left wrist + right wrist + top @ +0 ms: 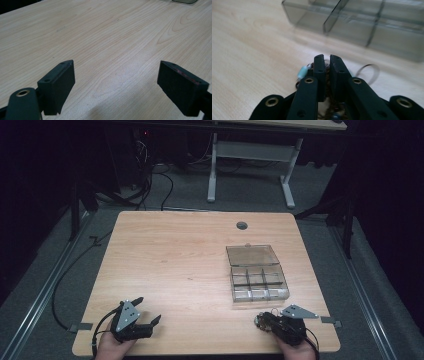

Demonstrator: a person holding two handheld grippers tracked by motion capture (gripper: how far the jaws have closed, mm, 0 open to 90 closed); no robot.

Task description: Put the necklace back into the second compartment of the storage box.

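Your right claw (325, 58) pinches what looks like a limp, light beaded cord (305, 71), so grip its beads; left claw (116, 82) gapes idle

Light: table (175, 265) lit from above, surroundings dark.
Shadows: soft, beneath the left gripper's fingers (58, 86).
Focus: compartment box (367, 22) blurred in right gripper view.
Glare: mild sheen on wood.

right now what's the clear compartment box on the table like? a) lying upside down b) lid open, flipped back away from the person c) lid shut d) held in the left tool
b: in the high view the clear box sits with its lid folded back on the far side, grid of compartments exposed.
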